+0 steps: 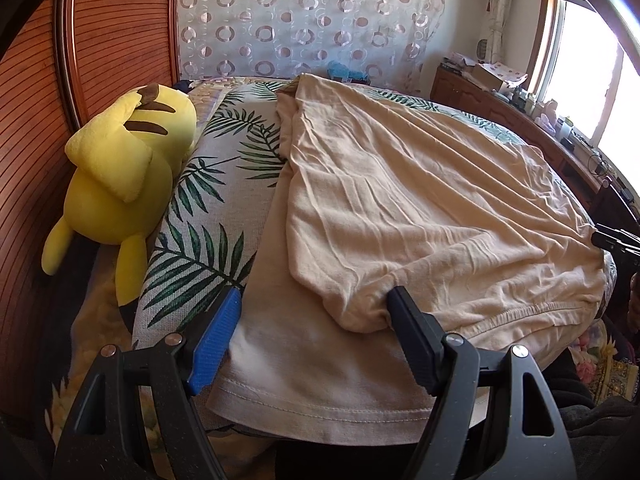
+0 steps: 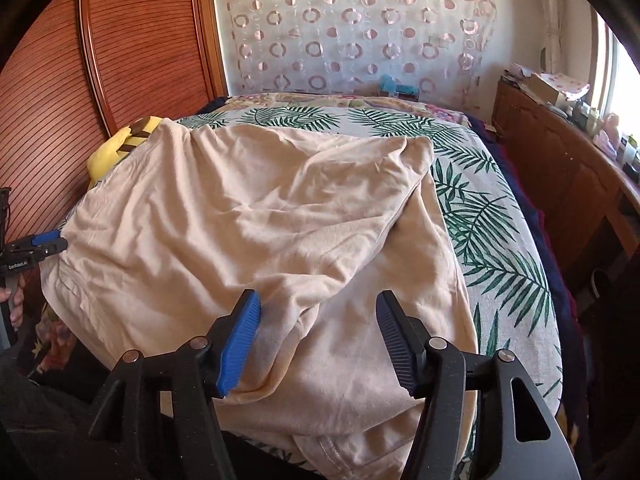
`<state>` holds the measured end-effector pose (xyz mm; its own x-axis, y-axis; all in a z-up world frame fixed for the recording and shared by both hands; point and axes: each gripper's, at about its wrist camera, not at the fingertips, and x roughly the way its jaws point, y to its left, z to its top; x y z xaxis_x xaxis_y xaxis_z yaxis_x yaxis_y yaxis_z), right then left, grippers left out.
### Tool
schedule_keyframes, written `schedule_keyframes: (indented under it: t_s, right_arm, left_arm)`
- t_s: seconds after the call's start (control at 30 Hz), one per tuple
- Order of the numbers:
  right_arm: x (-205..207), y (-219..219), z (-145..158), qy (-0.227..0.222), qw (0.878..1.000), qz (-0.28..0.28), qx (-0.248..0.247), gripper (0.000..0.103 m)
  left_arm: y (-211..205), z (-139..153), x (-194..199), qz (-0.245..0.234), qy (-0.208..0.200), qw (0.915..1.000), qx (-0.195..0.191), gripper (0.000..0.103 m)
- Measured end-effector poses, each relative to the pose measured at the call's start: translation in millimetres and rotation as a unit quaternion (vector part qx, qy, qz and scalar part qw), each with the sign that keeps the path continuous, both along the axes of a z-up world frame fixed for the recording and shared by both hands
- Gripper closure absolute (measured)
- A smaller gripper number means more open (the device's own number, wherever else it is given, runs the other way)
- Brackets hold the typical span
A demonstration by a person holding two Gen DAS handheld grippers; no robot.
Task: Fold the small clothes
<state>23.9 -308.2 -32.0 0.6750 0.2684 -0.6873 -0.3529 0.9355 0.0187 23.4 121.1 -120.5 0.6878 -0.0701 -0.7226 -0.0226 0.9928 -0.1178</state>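
Observation:
A beige T-shirt [image 1: 400,208] lies spread and partly folded over on a leaf-print cloth [image 1: 208,216] on the bed. It also shows in the right wrist view [image 2: 248,224]. My left gripper [image 1: 316,300] is open over the shirt's near hem, with a folded flap of the shirt between its fingers. My right gripper [image 2: 318,304] is open over the shirt's other near edge, holding nothing. The right gripper's tip shows at the right edge of the left wrist view [image 1: 612,238], and the left gripper shows at the left edge of the right wrist view [image 2: 44,242].
A yellow plush toy [image 1: 124,176] lies left of the shirt against a ribbed wooden headboard [image 1: 48,128]. A wooden cabinet [image 2: 560,176] with clutter runs along the right under a window. A patterned curtain [image 2: 352,28] hangs behind the bed.

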Motion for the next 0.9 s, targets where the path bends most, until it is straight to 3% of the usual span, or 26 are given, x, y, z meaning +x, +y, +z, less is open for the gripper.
schedule_keyframes:
  t_s: [0.23, 0.37, 0.4, 0.53, 0.57, 0.63, 0.77, 0.9]
  right_arm:
    - [9, 7, -21, 0.002, 0.999, -0.024, -0.039, 0.037]
    - [8, 5, -27, -0.001, 0.999, -0.031, -0.03, 0.026]
    - [8, 4, -27, -0.001, 0.999, -0.031, -0.025, 0.025]
    - [6, 2, -29, -0.005, 0.999, -0.03, -0.023, 0.023]
    - [6, 1, -30, -0.007, 0.999, -0.029, -0.022, 0.023]
    - [5, 0, -31, -0.011, 0.999, -0.028, -0.021, 0.022]
    - [1, -4, -33, -0.016, 0.999, -0.025, -0.016, 0.022]
    - [-4, -14, -29, -0.009, 1.0, -0.021, 0.008, 0.022]
  left_arm:
    - [-1, -2, 5, 0.009, -0.003, 0.9997, 0.024, 0.026]
    - [-1, -4, 4, 0.012, -0.01, 0.9994, 0.032, 0.026]
    - [-1, -4, 4, 0.01, -0.013, 0.9994, 0.031, 0.03]
    - [-7, 0, 4, -0.036, -0.014, 0.9993, 0.001, 0.086]
    - [-10, 0, 5, -0.045, -0.01, 0.999, -0.001, 0.09]
    - [-14, 3, 7, -0.051, -0.009, 0.9986, 0.009, 0.093]
    - [-18, 24, 6, -0.071, -0.033, 0.9962, -0.037, 0.094]
    - [-38, 57, 7, -0.098, -0.066, 0.9919, -0.046, 0.094]
